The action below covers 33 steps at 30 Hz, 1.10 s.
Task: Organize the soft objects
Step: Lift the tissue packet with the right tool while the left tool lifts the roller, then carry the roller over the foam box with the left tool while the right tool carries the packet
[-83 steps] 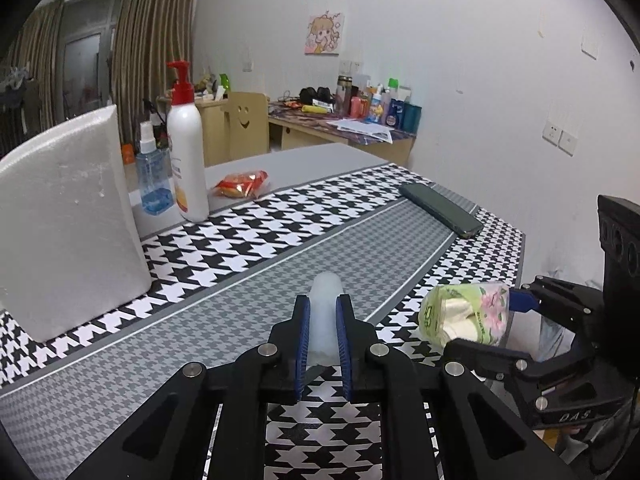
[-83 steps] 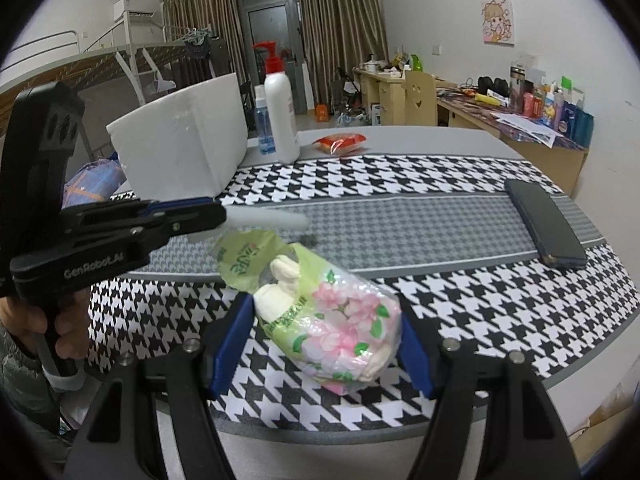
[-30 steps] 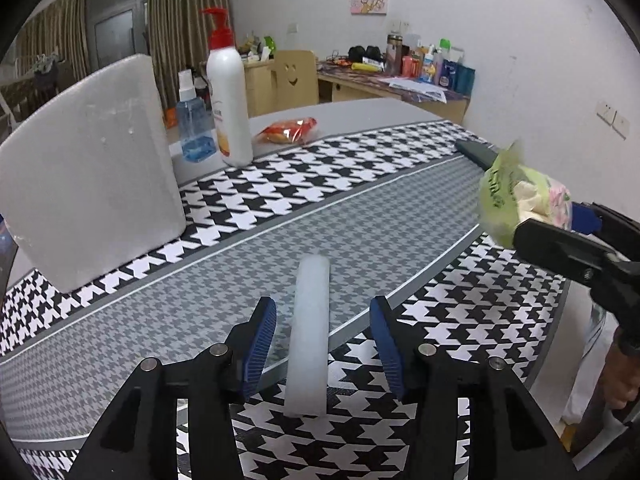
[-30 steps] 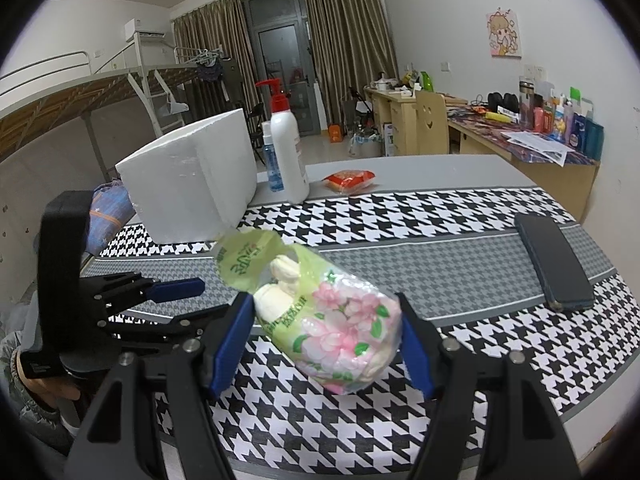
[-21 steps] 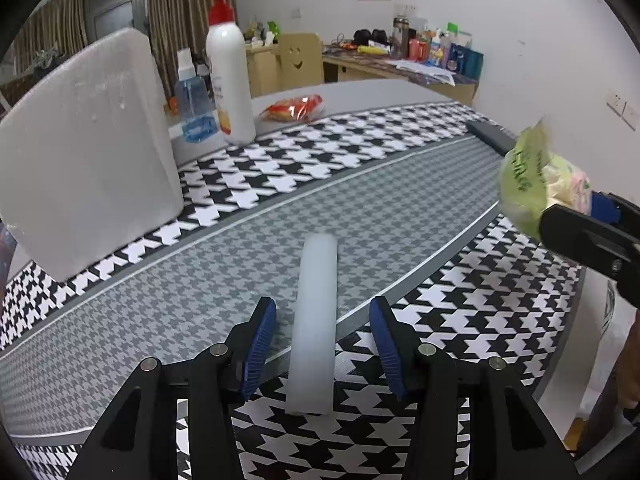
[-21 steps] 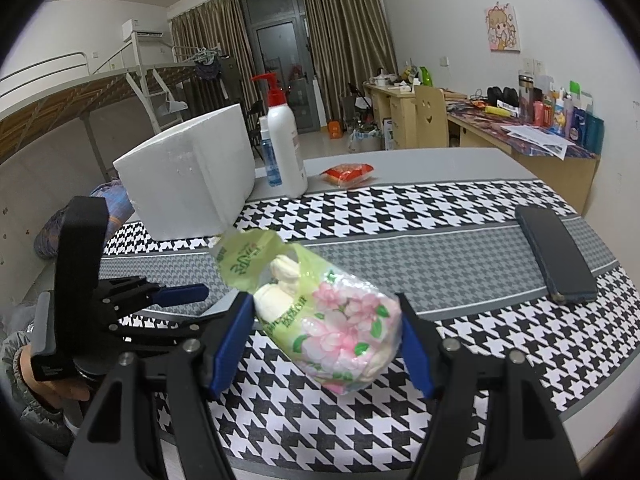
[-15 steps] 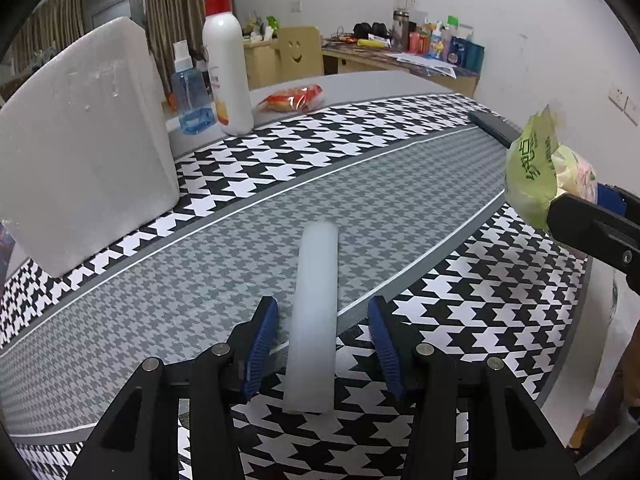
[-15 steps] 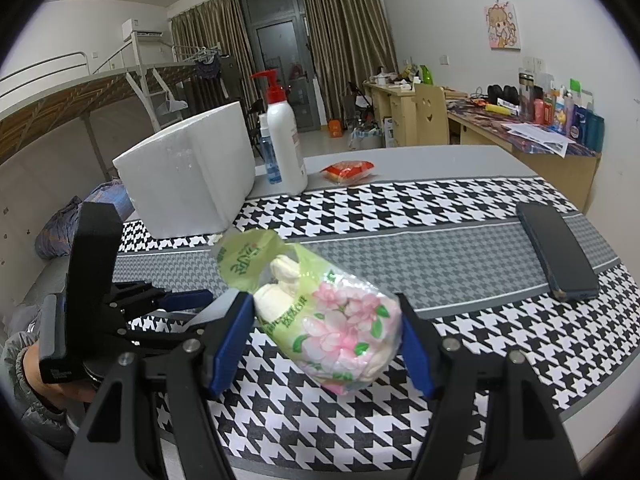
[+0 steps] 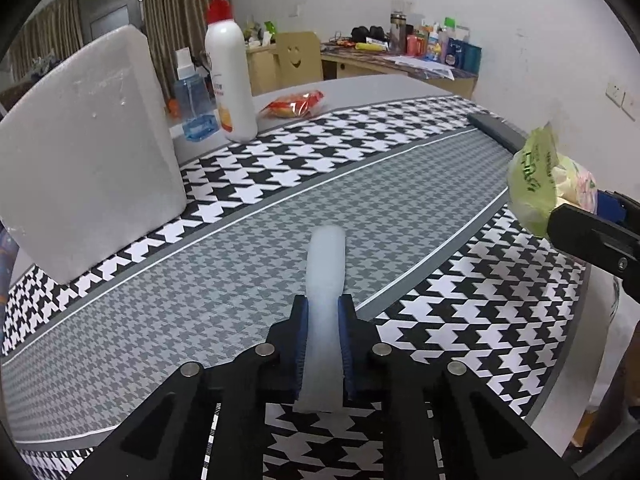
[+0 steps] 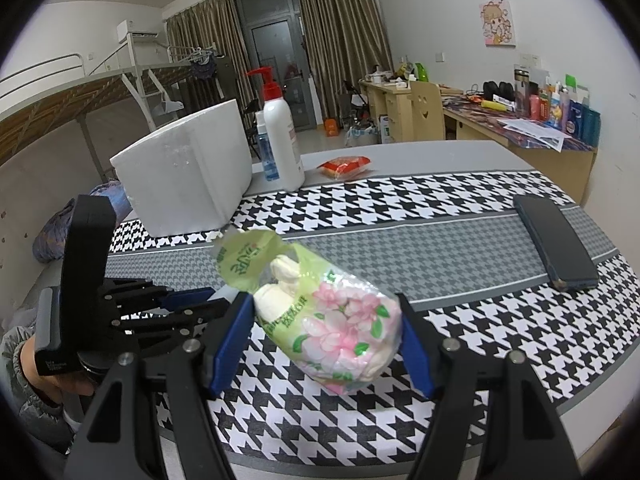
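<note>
The left gripper [image 9: 323, 334] has just been closing its jaws, and its blue pads [image 9: 301, 336] now pinch the near end of a pale translucent soft stick [image 9: 326, 280] that lies on the houndstooth tablecloth [image 9: 248, 272]. The stick's long axis runs straight out from the jaws toward 12 o'clock in the left wrist view, nearly in line with the fingers, its far end free over the grey centre band. The stick narrows where the pads press, which suggests it gives easily. At 3 o'clock in that view, well apart from the stick, the right gripper [image 10: 326, 338] is clamped on a flowered plastic packet of soft white pieces [image 10: 328, 316], held clear above the cloth.

Seen from the right wrist, the left gripper sits at 9 o'clock, low and near the table edge, a hand [image 10: 32, 364] behind it. Farther out stand a white foam block [image 9: 84, 148] at 10 o'clock, a pump bottle [image 9: 230, 68] at 11 o'clock, and a dark phone [image 10: 554, 240] at 2 o'clock. Judged from this, the left hand is the nearer one and already has the stick.
</note>
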Available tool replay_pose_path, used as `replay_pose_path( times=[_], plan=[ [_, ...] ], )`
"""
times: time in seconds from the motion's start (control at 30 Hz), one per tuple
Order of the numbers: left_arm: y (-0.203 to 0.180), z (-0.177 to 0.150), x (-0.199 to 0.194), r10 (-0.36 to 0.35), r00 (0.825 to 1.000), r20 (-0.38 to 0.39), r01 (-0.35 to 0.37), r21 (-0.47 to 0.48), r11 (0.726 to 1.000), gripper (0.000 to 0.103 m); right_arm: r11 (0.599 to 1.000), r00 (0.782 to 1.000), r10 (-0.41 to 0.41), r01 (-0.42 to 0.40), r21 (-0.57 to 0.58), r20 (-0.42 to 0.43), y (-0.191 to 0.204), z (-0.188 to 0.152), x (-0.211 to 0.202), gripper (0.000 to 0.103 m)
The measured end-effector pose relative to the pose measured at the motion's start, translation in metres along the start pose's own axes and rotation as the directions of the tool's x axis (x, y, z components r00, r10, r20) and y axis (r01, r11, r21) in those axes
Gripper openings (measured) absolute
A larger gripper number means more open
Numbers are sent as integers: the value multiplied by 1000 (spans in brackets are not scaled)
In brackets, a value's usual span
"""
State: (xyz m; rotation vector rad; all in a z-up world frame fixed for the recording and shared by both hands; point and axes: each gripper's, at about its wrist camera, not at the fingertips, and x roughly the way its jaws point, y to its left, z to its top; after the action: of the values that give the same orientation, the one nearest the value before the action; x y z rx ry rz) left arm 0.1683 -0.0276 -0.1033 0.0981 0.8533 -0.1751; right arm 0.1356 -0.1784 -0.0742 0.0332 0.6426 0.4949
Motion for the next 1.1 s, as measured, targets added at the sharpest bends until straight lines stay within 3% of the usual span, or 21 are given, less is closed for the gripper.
replay_pose_path(
  times=[0.1, 0.4, 1.1],
  plan=[
    [1, 2, -9, -31, 999, 30, 32, -13, 999, 15, 1000, 1000, -4, 4, -2, 9, 1, 2, -3, 73],
    [1, 10, -48, -18, 989, 145, 21, -19, 1000, 15, 1000, 999, -9, 9, -25, 32, 7, 8, -11, 73],
    [12, 11, -94, 18, 967, 253, -10, -31, 999, 15, 998, 996, 12, -5, -67, 94, 25, 24, -21, 73]
  ],
)
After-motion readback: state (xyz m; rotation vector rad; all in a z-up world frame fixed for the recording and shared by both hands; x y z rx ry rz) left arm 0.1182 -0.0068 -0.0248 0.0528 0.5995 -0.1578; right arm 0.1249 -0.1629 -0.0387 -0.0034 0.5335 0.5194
